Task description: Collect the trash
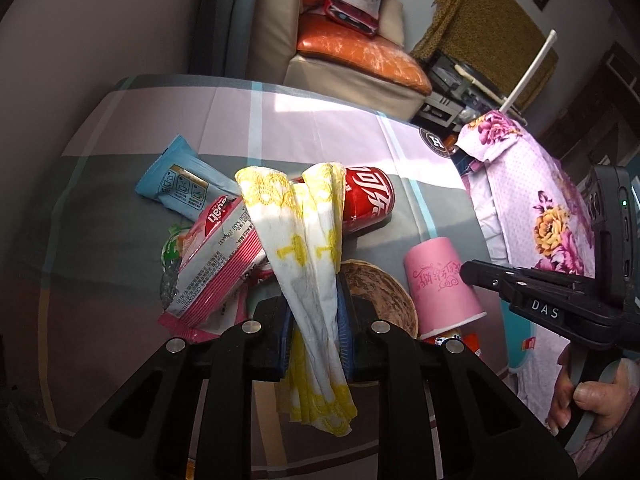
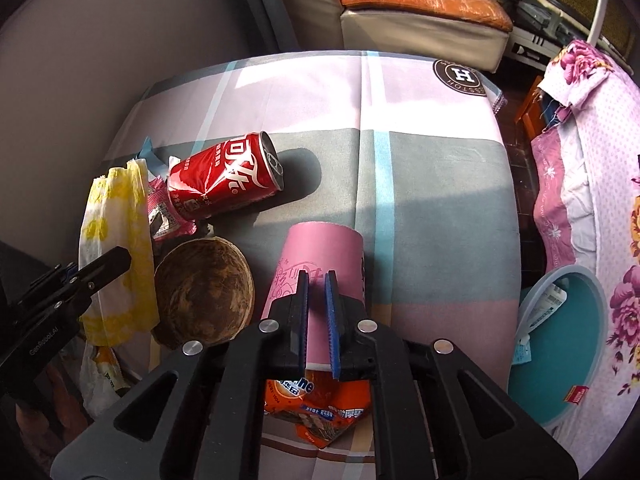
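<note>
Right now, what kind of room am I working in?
Most likely a home living room: a cream sofa with an orange cushion stands behind the low cloth-covered table, and floral bedding is draped to the right. A teal bin sits beside the table.

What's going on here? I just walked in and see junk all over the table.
A person is clearing trash with a handheld tool in each hand. The left tool is shut on a yellow-and-white napkin, held above the pile. The right tool has pinched the side of a tipped pink cup. A red can, a brown bowl and several wrappers lie on the table. A teal bin beside the table already holds some scraps.
</note>
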A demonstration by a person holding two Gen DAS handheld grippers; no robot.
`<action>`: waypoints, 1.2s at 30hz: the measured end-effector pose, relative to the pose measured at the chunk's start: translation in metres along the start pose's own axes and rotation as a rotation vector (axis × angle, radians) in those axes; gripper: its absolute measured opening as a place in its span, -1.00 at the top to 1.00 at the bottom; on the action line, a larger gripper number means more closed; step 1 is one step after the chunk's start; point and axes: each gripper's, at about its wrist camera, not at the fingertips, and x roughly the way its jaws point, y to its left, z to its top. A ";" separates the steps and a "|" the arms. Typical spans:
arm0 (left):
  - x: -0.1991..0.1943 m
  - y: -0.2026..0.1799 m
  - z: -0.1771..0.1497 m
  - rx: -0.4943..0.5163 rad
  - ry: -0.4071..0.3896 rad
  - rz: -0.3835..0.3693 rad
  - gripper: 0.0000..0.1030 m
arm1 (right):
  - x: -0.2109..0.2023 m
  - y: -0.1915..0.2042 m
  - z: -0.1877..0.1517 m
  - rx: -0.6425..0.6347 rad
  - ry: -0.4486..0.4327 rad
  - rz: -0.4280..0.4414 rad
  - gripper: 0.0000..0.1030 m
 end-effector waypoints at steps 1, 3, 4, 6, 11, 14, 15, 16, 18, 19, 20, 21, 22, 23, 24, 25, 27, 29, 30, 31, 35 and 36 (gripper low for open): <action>0.002 0.001 0.000 0.003 0.008 -0.005 0.61 | 0.000 -0.001 0.000 0.006 0.008 0.017 0.59; 0.006 0.004 -0.001 -0.005 0.025 -0.028 0.61 | 0.004 -0.001 -0.002 0.007 0.034 0.017 0.02; 0.008 0.006 0.000 -0.011 0.031 -0.038 0.61 | 0.005 0.000 -0.004 -0.005 0.038 0.000 -0.07; 0.011 0.010 0.001 -0.016 0.036 -0.047 0.61 | 0.010 0.000 -0.006 -0.006 0.054 0.004 -0.07; 0.011 0.012 0.003 -0.011 0.036 -0.086 0.61 | 0.024 0.001 -0.002 0.015 0.079 0.036 -0.32; 0.006 0.013 0.006 -0.010 0.024 -0.123 0.61 | 0.036 0.005 0.001 0.010 0.102 0.042 -0.32; 0.005 0.014 0.007 -0.010 0.020 -0.126 0.61 | 0.040 0.005 0.002 0.017 0.111 0.046 -0.32; 0.004 0.016 0.008 -0.012 0.018 -0.126 0.61 | 0.044 0.005 0.002 0.025 0.118 0.057 -0.30; 0.004 0.019 0.009 -0.021 0.018 -0.127 0.61 | 0.046 0.006 0.002 0.017 0.106 0.051 -0.10; 0.004 0.020 0.009 -0.026 0.020 -0.130 0.61 | 0.045 0.007 0.002 0.011 0.097 0.051 -0.06; 0.004 0.020 0.009 -0.027 0.021 -0.132 0.61 | 0.042 0.008 0.002 0.004 0.089 0.048 -0.04; 0.004 0.019 0.009 -0.024 0.021 -0.130 0.61 | 0.039 0.008 0.002 -0.002 0.078 0.043 -0.04; 0.004 0.018 0.009 -0.020 0.020 -0.128 0.61 | 0.035 0.008 0.003 -0.004 0.064 0.037 -0.03; 0.005 0.017 0.009 -0.018 0.021 -0.130 0.61 | 0.031 0.008 0.004 -0.001 0.049 0.035 -0.03; 0.005 0.015 0.009 -0.013 0.023 -0.129 0.61 | 0.026 0.006 0.005 0.004 0.034 0.033 -0.03; 0.006 0.012 0.008 -0.006 0.027 -0.126 0.61 | 0.021 0.005 0.006 0.007 0.018 0.029 -0.03; 0.011 0.006 0.004 0.016 0.045 -0.109 0.61 | 0.011 0.002 0.007 0.009 -0.005 0.022 -0.03; 0.019 0.001 0.000 0.033 0.064 -0.070 0.60 | 0.005 0.001 0.007 0.010 -0.018 0.018 -0.03; 0.022 -0.002 -0.002 0.042 0.075 -0.066 0.60 | 0.002 0.000 0.006 0.008 -0.022 0.013 -0.03; 0.025 -0.005 -0.003 0.048 0.086 -0.066 0.59 | 0.000 0.000 0.005 0.004 -0.025 0.008 -0.04; 0.035 -0.021 -0.007 0.094 0.107 -0.044 0.45 | -0.005 -0.007 0.000 0.004 -0.032 -0.008 -0.04; 0.038 -0.025 -0.007 0.108 0.114 -0.035 0.40 | -0.006 -0.009 -0.001 0.009 -0.035 -0.010 -0.04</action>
